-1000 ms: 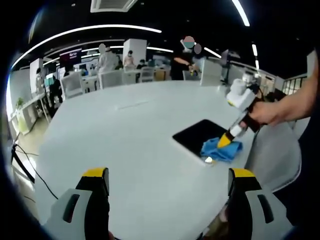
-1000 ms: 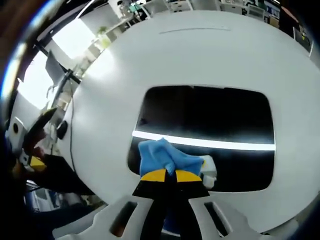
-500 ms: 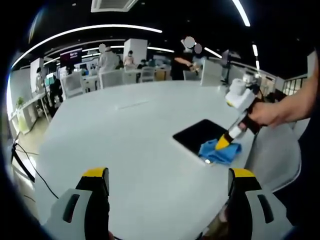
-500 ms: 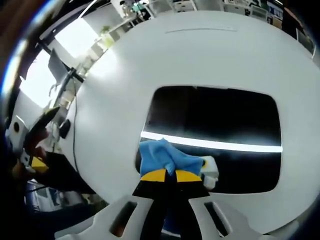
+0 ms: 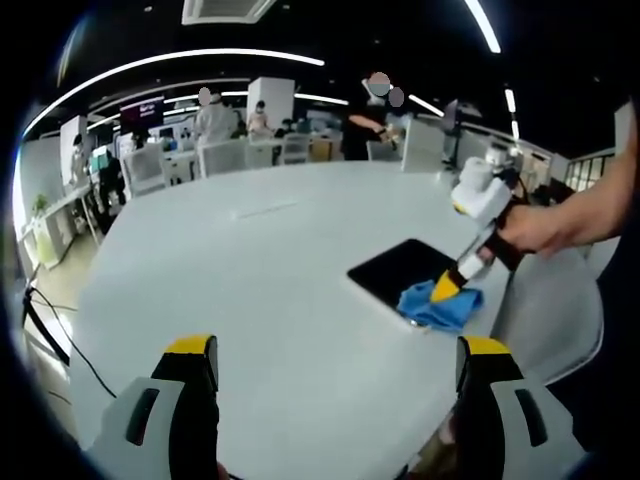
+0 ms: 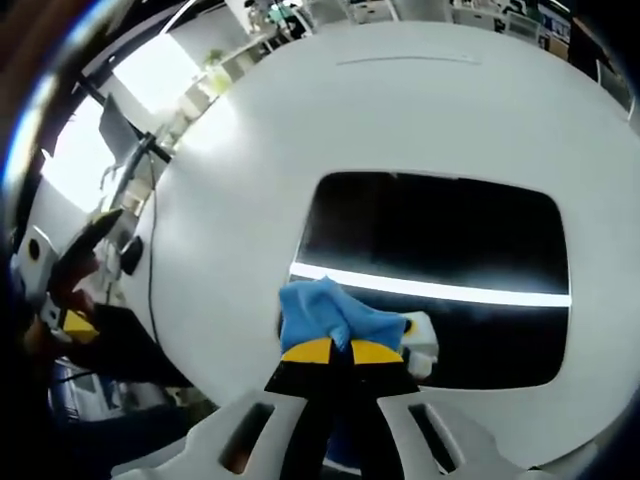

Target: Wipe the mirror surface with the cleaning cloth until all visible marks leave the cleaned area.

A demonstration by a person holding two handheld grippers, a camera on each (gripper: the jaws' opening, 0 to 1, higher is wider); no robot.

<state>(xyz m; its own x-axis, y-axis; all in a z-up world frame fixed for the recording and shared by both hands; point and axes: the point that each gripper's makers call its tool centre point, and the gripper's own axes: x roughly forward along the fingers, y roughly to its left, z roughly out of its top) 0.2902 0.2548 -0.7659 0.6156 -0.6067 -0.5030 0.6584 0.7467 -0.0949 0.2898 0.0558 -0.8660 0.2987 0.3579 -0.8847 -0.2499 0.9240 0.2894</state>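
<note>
Dark rectangular mirror (image 6: 435, 270) flat on round white table (image 6: 400, 110), its near corner under crumpled blue cleaning cloth (image 6: 325, 312) pinched in closed right gripper (image 6: 332, 350), held tilted downward by a hand (image 5: 527, 227); left gripper (image 5: 335, 360) wide apart, well back from mirror.

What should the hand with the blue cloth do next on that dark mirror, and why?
Probably sweep the blue cloth away across the mirror. The right gripper is shut on it at the mirror's near corner, so most of the glass lies beyond it.
</note>
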